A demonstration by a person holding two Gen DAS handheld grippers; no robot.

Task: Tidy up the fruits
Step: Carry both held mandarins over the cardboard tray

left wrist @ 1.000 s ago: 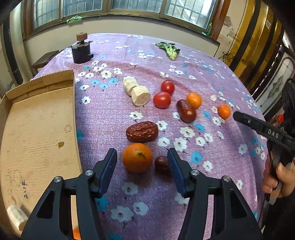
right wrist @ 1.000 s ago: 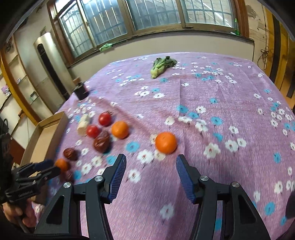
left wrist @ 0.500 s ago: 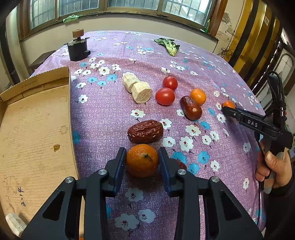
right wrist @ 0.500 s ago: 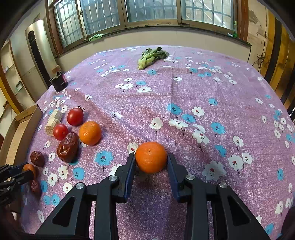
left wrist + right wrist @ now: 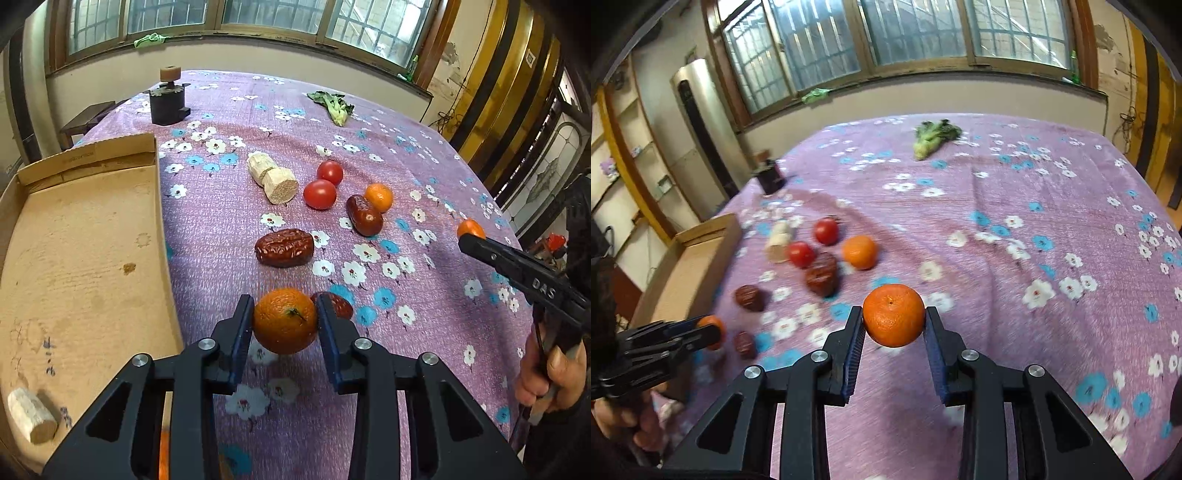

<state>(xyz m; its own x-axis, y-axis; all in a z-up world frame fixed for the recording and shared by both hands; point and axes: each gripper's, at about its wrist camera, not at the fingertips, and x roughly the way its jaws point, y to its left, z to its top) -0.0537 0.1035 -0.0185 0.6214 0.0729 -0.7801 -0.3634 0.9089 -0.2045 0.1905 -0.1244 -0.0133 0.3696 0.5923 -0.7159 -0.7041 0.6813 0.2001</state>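
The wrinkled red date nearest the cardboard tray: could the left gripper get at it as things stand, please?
Probably not yet. The left gripper is shut on an orange, so it has no free jaws. Otherwise the date lies in the open just ahead of it on the cloth, with nothing between them.

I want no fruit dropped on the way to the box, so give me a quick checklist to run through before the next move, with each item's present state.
1. Left tongs gripping their orange on both sides: ok.
2. Right tongs gripping their orange on both sides: ok.
3. Both oranges clear of the tablecloth: cannot tell.
4. Cardboard box has bare floor for fruit: ok; only a pale chunk lies in its near corner.
5. Small date beside the left orange free of the tongs: cannot tell; the right finger partly hides it.
6. The two tongs apart from each other: ok.
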